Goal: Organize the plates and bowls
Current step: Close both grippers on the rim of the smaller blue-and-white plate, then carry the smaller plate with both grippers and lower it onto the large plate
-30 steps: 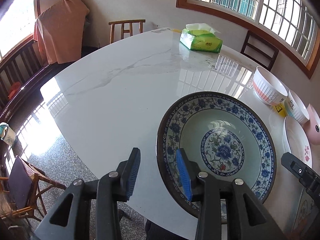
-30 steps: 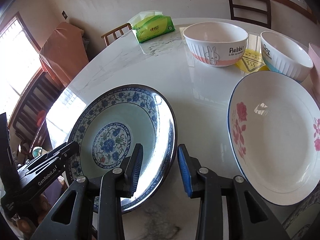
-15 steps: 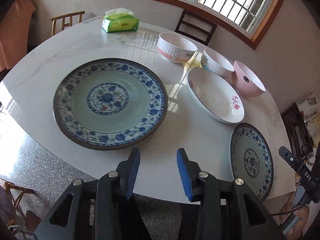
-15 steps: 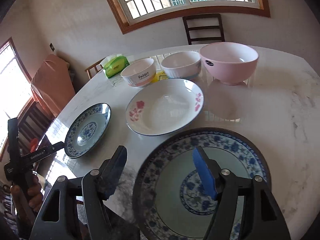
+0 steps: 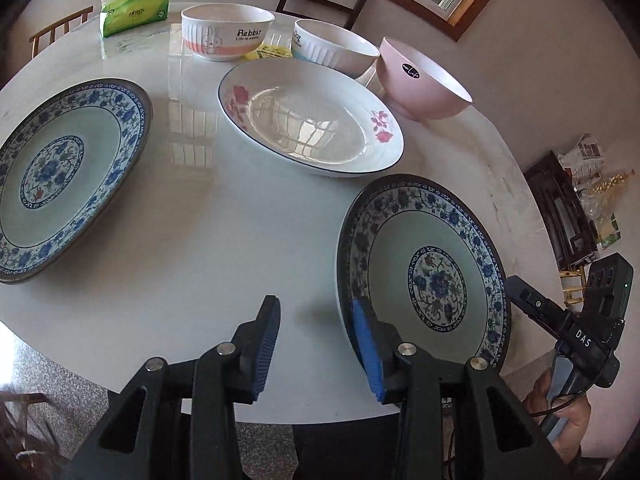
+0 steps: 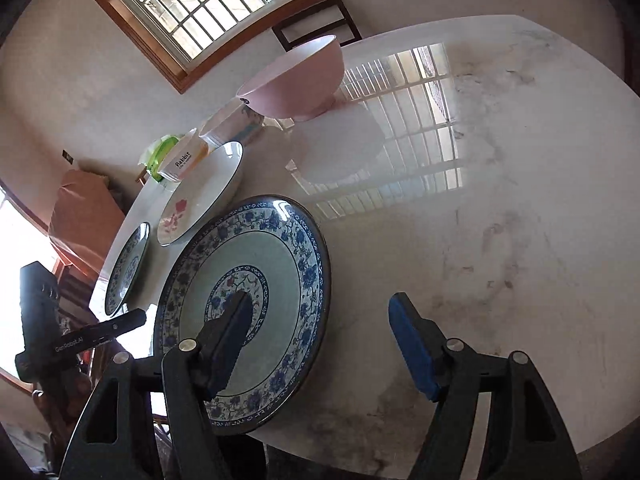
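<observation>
My right gripper [image 6: 320, 344], jaws apart and empty, straddles the right rim of the near blue plate [image 6: 280, 264]; my left gripper [image 5: 316, 344], also parted, hovers at its left edge.

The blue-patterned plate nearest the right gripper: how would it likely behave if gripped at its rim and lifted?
The blue-patterned plate looks like glazed ceramic, so probably rigid and breakable if dropped. Its glossy surface reflects the window, so the pads may slip on it. It is wide and shallow, so held by one edge it would likely sag downward; the right gripper should bite deep.
</observation>
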Tool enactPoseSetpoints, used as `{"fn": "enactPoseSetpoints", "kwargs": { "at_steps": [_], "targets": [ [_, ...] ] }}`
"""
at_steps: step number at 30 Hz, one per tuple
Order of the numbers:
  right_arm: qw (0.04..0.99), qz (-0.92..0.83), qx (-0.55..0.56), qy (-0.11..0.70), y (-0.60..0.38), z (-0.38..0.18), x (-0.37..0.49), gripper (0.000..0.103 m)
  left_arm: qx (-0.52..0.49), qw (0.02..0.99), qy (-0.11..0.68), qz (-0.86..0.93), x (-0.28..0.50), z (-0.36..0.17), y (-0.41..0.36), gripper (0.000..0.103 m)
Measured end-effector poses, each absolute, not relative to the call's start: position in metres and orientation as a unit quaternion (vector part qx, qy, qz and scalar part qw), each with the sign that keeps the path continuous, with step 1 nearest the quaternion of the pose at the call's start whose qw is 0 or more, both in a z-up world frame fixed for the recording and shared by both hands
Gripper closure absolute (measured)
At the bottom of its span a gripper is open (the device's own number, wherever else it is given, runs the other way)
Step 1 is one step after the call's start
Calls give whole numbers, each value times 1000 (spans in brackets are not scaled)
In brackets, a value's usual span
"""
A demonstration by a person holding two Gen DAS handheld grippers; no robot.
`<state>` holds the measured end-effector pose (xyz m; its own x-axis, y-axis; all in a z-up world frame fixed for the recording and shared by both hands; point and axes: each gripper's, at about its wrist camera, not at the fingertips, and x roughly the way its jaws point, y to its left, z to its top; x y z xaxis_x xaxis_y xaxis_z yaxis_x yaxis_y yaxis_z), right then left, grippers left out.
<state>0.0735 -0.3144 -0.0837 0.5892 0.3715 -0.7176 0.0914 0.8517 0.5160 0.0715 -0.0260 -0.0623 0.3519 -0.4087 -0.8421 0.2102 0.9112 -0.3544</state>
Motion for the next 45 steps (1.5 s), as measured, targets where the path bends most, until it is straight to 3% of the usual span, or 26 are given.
{"fn": "enactPoseSetpoints", "kwargs": {
  "at_steps": [4, 11, 14, 15, 18, 45],
  "targets": [
    [855, 106, 257, 438, -314, -87, 79, 41, -95, 804, 553, -195, 74, -67, -37, 64],
    [838, 151, 265, 452, -311, -94, 91, 64, -85, 801, 560, -192, 73, -68, -48, 64],
    [831, 172, 258, 461, -303, -96, 94, 73, -58, 815, 553, -162, 73, -66, -52, 76],
    [830, 177, 249, 466, -299, -97, 95, 80, -59, 815, 552, -165, 73, -66, -51, 77],
    [838, 175, 227, 464, -295, -95, 92, 84, -80, 812, 552, -171, 75, -67, -45, 80],
    [829, 194, 228, 472, -253, -89, 65, 87, -113, 832, 522, -149, 46, -61, 18, 81]
  ]
}}
